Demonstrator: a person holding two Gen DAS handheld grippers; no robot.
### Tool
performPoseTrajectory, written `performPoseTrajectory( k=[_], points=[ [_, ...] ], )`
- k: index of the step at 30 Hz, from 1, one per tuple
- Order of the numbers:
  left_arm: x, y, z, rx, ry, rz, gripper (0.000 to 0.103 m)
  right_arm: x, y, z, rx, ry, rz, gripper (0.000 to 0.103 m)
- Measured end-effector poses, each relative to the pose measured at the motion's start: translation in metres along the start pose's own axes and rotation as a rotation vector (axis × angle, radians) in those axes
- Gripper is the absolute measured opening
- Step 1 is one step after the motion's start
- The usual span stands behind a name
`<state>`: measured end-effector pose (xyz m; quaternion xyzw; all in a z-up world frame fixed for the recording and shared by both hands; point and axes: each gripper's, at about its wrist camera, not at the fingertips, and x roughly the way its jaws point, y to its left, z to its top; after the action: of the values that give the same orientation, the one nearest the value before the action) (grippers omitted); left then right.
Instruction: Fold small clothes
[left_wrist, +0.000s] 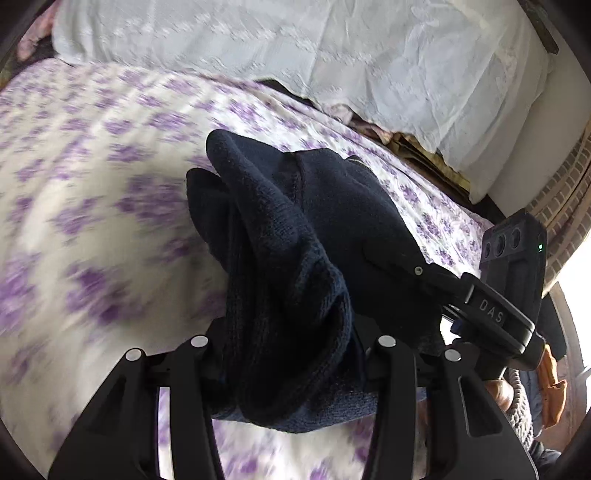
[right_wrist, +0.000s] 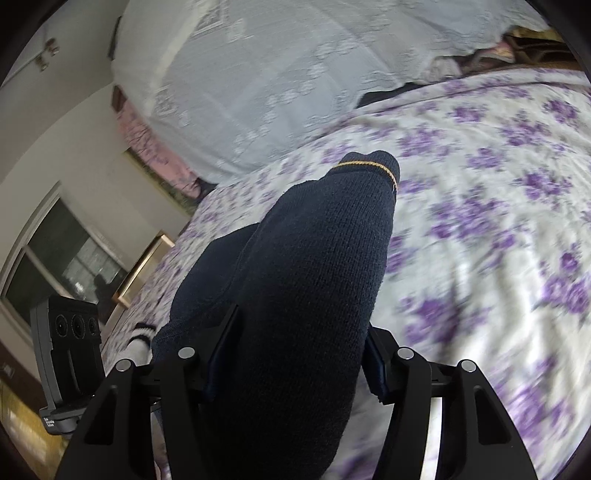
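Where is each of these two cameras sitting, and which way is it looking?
Left wrist: rides the left gripper, looking along its jaws at bunched navy knit clothing over the floral bedspread; the other gripper shows at right.
Right wrist: rides the right gripper, looking along a navy piece with a gold stripe.
Shared: navy clothing, bedspread, white lace cover.

Both grippers, the left gripper (left_wrist: 291, 354) and the right gripper (right_wrist: 295, 354), are matte black plastic linkages with round silver pivot pins, and the right gripper bears a raised "DAS" marking and a small green light.
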<state>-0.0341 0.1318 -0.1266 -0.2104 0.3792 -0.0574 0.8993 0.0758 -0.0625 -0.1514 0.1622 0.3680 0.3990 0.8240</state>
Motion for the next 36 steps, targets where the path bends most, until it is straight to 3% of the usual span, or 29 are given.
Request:
performPoseTrajectory(
  k=[14, 28, 36],
  points=[
    [-0.122, 0.041, -0.04, -0.076, -0.146, 0.147, 0.045, 0.023, 0.121, -0.03, -0.117, 0.068, 0.16, 0.06],
    [-0.252, 0.129, -0.061, -0.19, -0.327, 0.309, 0.045, 0.08, 0.266, -0.047, -0.241, 0.165, 0.333, 0.06],
    [-0.301, 0.175, -0.076, -0.276, -0.396, 0.373, 0.045, 0.12, 0.334, -0.067, -0.304, 0.252, 0.405, 0.06]
  ],
)
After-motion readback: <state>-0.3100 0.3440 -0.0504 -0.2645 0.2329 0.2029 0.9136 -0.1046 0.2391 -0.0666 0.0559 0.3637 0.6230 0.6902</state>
